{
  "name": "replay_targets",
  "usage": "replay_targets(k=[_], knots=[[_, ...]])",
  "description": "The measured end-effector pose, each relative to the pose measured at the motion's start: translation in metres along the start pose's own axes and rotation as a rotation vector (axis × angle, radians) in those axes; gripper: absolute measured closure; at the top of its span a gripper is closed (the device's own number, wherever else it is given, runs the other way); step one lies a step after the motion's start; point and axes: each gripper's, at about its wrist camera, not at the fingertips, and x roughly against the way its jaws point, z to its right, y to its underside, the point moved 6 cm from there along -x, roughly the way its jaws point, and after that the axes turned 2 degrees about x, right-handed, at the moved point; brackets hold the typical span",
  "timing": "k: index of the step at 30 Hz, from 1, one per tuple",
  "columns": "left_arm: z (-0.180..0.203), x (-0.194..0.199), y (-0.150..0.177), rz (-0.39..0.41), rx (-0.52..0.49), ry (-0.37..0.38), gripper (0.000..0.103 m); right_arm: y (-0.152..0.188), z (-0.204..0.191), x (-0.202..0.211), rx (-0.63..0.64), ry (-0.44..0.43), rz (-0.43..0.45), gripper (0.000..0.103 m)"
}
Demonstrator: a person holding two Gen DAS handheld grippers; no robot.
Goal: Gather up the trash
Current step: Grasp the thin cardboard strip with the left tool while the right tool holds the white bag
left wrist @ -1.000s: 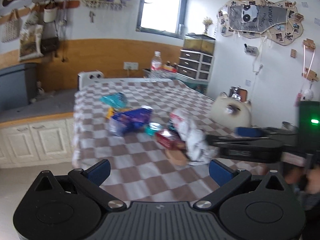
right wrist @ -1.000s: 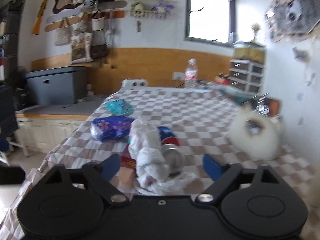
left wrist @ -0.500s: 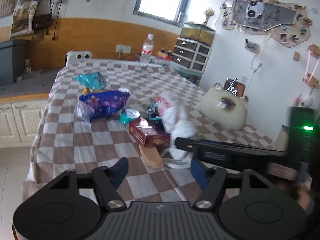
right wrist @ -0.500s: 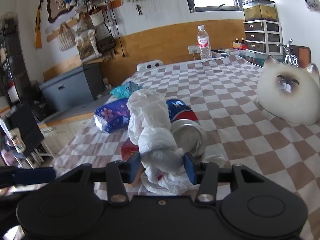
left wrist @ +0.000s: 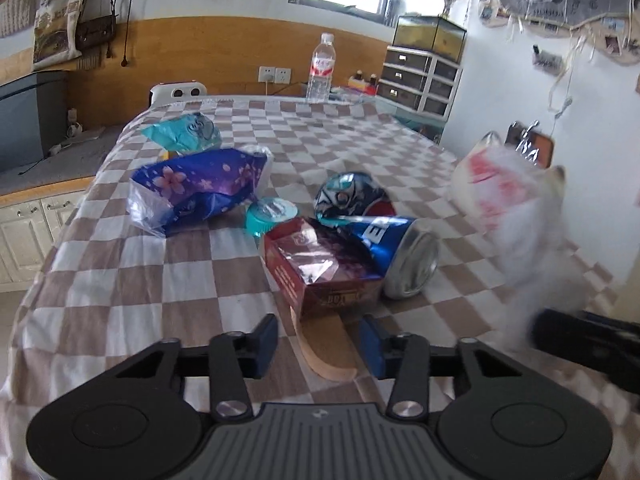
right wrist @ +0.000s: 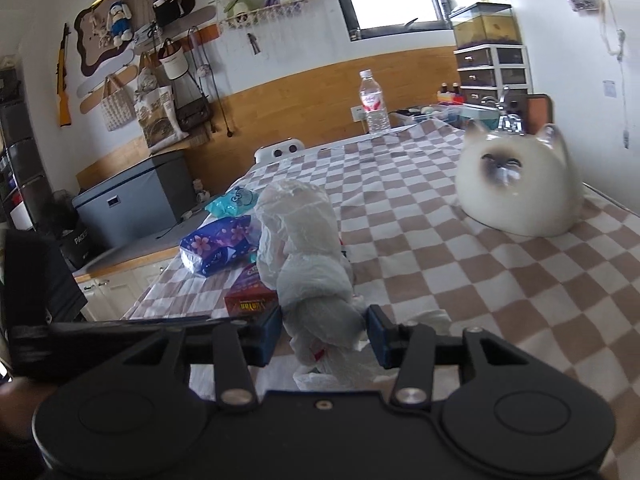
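Partly blurred: white plastic bag (right wrist: 308, 264) in right gripper (right wrist: 323, 334), hiding can.

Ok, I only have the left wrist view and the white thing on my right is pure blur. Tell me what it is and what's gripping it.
Observer: It's a crumpled white plastic bag, pinched between the pads of the right gripper.
Operator: Now tell me what sits behind that blur.
Observer: A cream cat-faced container, standing upright on the checked cloth, well apart from the trash pile.
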Motion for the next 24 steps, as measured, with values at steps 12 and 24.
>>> replay_targets(k=[12, 24], knots=[[-0.009, 0.031, 0.021, -0.075, -0.105, 0.079, 0.077, 0.014, -0.007, 0.016, -0.017, 0.035, -0.076, 0.056], [-0.029, 0.088, 0.054, -0.182, -0.251, 0.132, 0.077, 0.036, -0.008, 0.069, -0.048, -0.034, -0.277, 0.055]])
